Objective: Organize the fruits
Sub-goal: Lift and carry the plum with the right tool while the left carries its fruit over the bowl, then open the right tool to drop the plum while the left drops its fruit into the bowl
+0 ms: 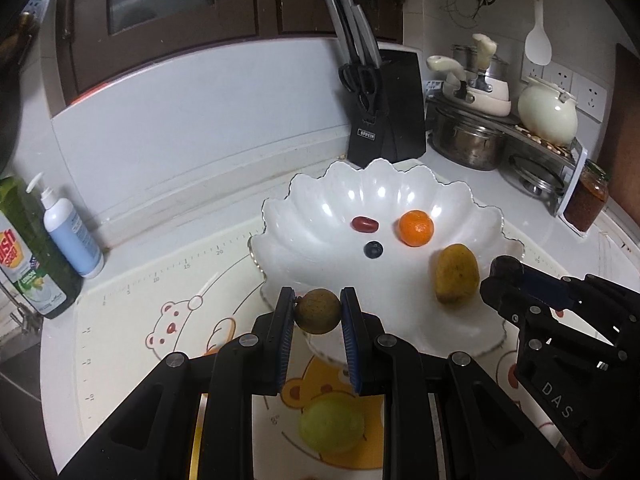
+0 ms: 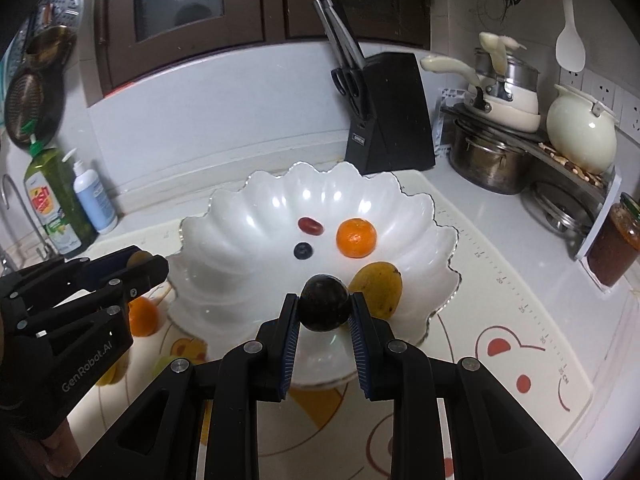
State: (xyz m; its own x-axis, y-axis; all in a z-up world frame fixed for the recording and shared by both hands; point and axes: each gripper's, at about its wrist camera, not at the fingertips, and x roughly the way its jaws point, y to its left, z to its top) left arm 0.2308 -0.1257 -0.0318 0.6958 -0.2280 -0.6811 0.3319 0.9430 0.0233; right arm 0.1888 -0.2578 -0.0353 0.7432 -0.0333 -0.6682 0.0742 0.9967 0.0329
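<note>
Countertop mat: left hand-held gripper (image 1: 318,312) clamps brown fruit (image 1: 319,311); right hand-held gripper (image 2: 325,309) clamps dark plum (image 2: 325,308).

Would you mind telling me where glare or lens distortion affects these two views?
Left wrist: bright glare spots on the bowl's far wall, counter edge bowed by the fisheye, corners black. Right wrist: similar spots on the bowl, the cabinets curved, the plum in the right gripper too dark for detail.

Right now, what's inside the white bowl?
Lying in the bowl: a tangerine, a red date, a blueberry and a mango. The right hand-held gripper, holding a dark plum, covers part of the bowl's near side.
</note>
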